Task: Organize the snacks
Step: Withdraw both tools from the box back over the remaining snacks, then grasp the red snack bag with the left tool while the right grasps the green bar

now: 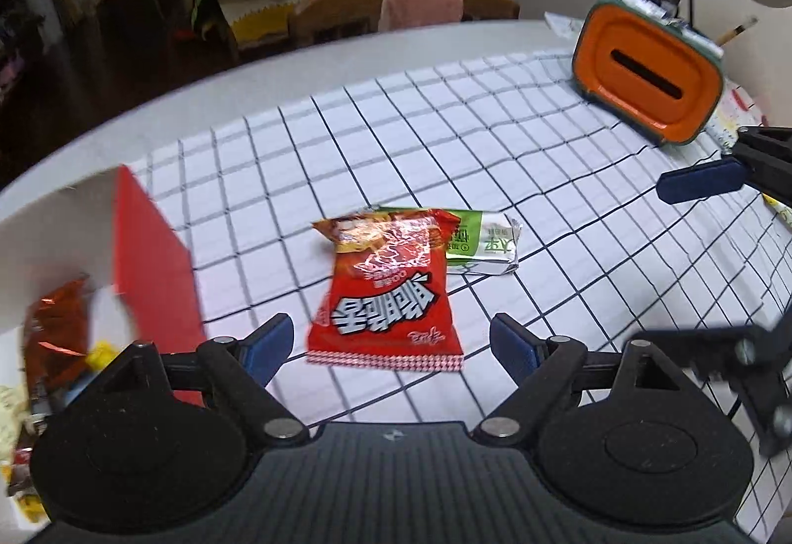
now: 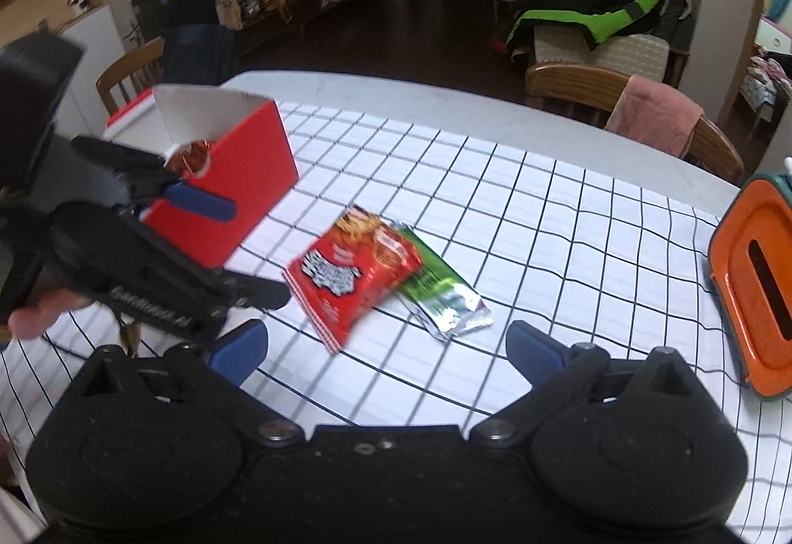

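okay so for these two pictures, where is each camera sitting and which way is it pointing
Left wrist: on the left gripper, angled down at the red packet; its open blue fingers show, the right gripper at right.
Right wrist: on the right gripper, angled down at the same packet; its open fingers show, the left gripper and a hand at left.
Shared: red packet over green packet, red box, orange box, checked cloth.

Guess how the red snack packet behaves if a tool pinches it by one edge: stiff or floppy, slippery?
The red snack packet looks like thin glossy film with glare, so probably slick against the pads. It lies puffed and crinkled, likely light and floppy, sagging when lifted by an edge. It overlaps the green packet, so pushing or dragging it may shift that one too.
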Action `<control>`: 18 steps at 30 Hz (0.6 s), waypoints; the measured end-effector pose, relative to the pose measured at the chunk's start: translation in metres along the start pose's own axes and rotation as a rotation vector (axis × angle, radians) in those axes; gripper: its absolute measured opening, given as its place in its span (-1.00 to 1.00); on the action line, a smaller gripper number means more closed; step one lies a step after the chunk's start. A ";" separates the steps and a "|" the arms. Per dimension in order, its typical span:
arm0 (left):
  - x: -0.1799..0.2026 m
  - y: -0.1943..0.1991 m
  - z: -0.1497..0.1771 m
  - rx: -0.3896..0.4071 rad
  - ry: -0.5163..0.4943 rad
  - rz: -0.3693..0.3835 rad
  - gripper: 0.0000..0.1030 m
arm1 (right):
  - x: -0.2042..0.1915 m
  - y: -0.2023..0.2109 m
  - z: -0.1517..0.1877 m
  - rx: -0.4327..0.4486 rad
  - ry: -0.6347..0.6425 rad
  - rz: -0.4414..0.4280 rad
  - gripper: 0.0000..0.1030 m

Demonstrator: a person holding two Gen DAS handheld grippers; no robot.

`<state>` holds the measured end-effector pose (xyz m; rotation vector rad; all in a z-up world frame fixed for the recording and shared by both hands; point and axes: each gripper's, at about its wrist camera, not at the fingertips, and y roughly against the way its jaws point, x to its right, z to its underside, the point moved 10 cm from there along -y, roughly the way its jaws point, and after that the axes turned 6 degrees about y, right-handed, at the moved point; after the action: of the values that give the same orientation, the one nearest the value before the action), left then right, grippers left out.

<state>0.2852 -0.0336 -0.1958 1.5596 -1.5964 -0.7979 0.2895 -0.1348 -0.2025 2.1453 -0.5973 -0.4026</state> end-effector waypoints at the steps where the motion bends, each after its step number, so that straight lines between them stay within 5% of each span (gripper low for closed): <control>1: 0.000 -0.009 -0.001 -0.020 0.003 -0.001 0.68 | 0.003 -0.004 0.002 -0.006 0.010 -0.002 0.99; 5: 0.001 -0.044 -0.003 -0.099 0.015 0.006 0.68 | 0.015 -0.020 0.009 -0.026 0.015 -0.018 0.99; 18: -0.010 -0.086 -0.017 -0.157 0.008 -0.034 0.68 | 0.035 -0.087 0.007 -0.072 0.165 -0.049 0.87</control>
<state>0.3446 -0.0276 -0.2612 1.4783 -1.4683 -0.9125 0.3391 -0.1136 -0.2793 2.1029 -0.4314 -0.2662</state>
